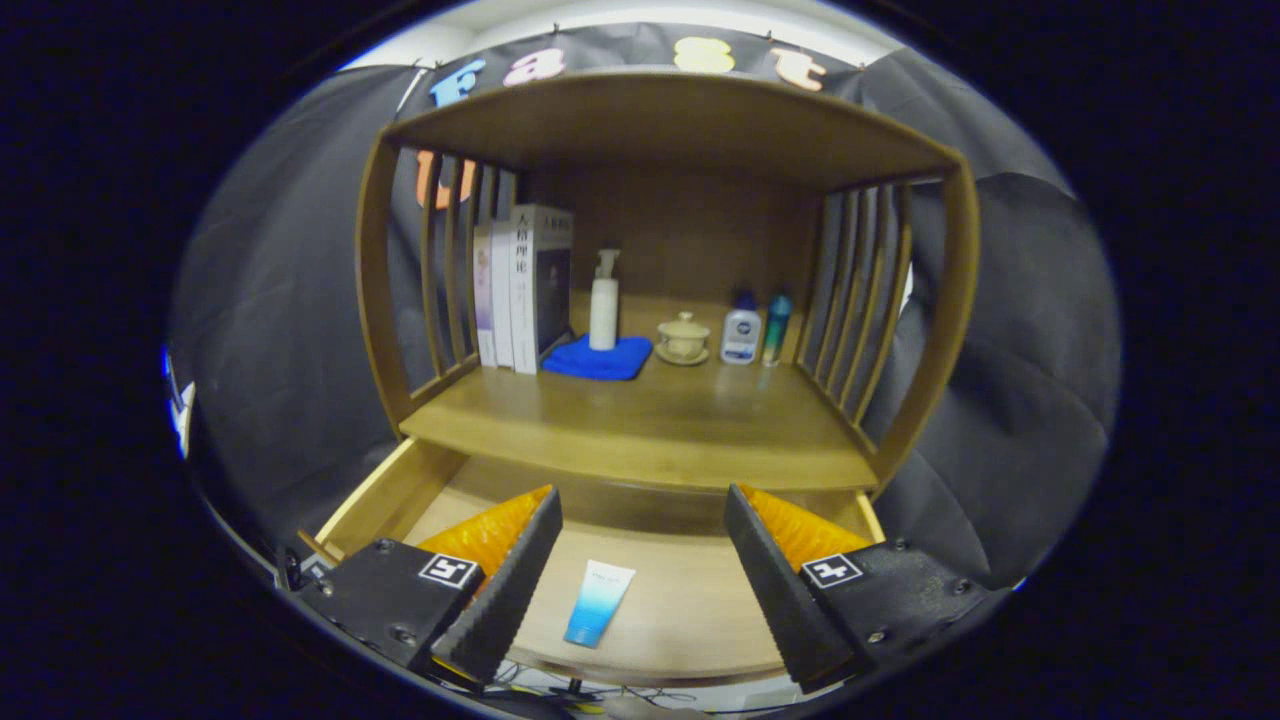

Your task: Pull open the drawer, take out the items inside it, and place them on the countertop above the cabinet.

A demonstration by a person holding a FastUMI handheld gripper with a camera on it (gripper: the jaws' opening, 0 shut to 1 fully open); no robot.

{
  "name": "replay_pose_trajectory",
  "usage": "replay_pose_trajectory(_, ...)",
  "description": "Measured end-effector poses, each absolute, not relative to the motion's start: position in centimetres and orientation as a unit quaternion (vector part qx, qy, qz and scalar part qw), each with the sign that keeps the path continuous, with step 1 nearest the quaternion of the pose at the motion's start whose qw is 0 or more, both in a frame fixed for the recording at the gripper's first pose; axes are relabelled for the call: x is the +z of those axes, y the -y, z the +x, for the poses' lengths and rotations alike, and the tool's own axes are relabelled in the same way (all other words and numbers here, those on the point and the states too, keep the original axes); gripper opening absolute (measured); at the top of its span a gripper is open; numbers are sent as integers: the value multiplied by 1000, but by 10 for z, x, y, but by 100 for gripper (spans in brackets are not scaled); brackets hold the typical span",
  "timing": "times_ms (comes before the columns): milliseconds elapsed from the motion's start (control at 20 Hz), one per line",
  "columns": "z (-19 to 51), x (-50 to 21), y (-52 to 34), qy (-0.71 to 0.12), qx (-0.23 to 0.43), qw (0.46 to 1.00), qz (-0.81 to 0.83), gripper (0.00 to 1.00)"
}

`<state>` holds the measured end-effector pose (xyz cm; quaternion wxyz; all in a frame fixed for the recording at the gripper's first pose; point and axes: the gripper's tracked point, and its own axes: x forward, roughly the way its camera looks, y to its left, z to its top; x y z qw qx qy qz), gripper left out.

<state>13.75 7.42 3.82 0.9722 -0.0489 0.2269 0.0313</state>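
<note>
The wooden drawer under the cabinet is pulled out. On its bare floor lies a blue-and-white tube, flat, cap end toward me. My gripper hovers above the drawer, open, with the tube down between the two fingers and nothing touching them. The countertop of the cabinet spreads just beyond the fingertips.
At the back of the countertop stand several books, a white pump bottle on a blue cloth, a small lidded cup on a saucer and two small bottles. Slatted side walls and a top shelf enclose it.
</note>
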Motion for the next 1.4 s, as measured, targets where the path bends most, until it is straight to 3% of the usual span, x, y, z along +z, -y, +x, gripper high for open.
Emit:
replay_pose_trajectory(350, 158, -56, -85, -432, 23, 902, -10, 100)
replay_pose_trajectory(800, 139, -131, -87, -562, -6, 827, 10, 97)
replay_pose_trajectory(1150, 130, -148, -84, -591, -37, 806, 7, 75)
replay_pose_trajectory(1400, 131, -148, -84, -585, -43, 810, 10, 47)
